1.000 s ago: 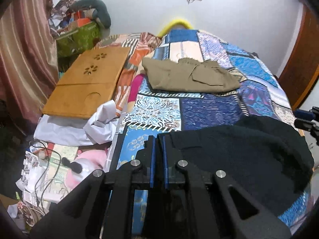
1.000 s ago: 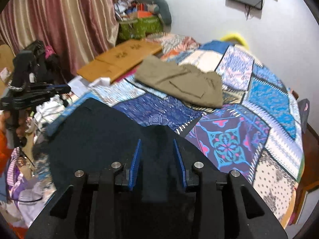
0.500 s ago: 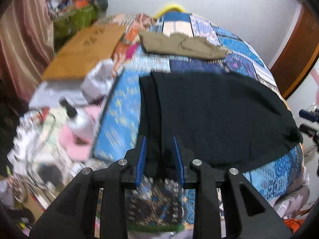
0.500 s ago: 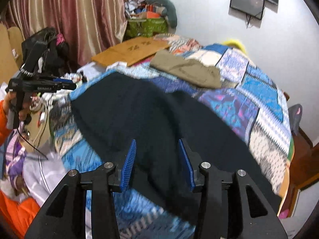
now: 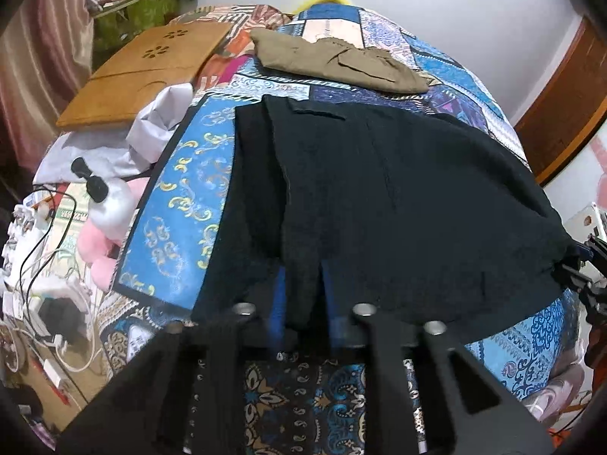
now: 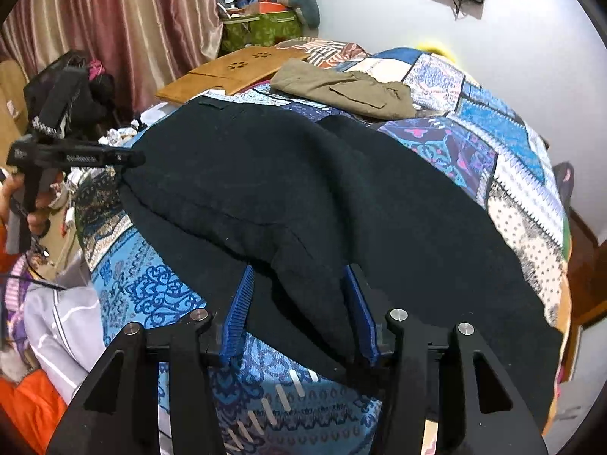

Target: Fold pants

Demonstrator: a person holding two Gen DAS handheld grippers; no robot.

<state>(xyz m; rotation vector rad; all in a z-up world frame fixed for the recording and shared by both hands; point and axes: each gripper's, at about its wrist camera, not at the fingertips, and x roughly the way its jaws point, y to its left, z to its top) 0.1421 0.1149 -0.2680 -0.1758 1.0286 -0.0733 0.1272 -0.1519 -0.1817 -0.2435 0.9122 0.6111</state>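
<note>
Black pants [image 5: 379,204] lie spread across the patchwork bedspread [image 5: 182,197], folded over themselves; they also show in the right wrist view [image 6: 303,189]. My left gripper [image 5: 301,295] is open at the near edge of the bed, with a fold of the black cloth between its blue pads [image 5: 280,295]. My right gripper [image 6: 299,299] is open wide, its blue pads [image 6: 239,307] on either side of a ridge of the black cloth. The left gripper also shows at the left edge of the right wrist view [image 6: 125,159], at the pants' far corner.
Folded khaki pants [image 5: 337,62] lie further back on the bed. A wooden lap tray [image 5: 151,72] lies at the bed's left side. White cloth [image 5: 159,125], a pink plush toy [image 5: 102,223] and cables lie on the floor to the left. A curtain [image 6: 132,30] hangs behind.
The black pants went from bunched at the near edge to spread flat over the bed. Both grippers opened and let go of the cloth. The right gripper opened wider.
</note>
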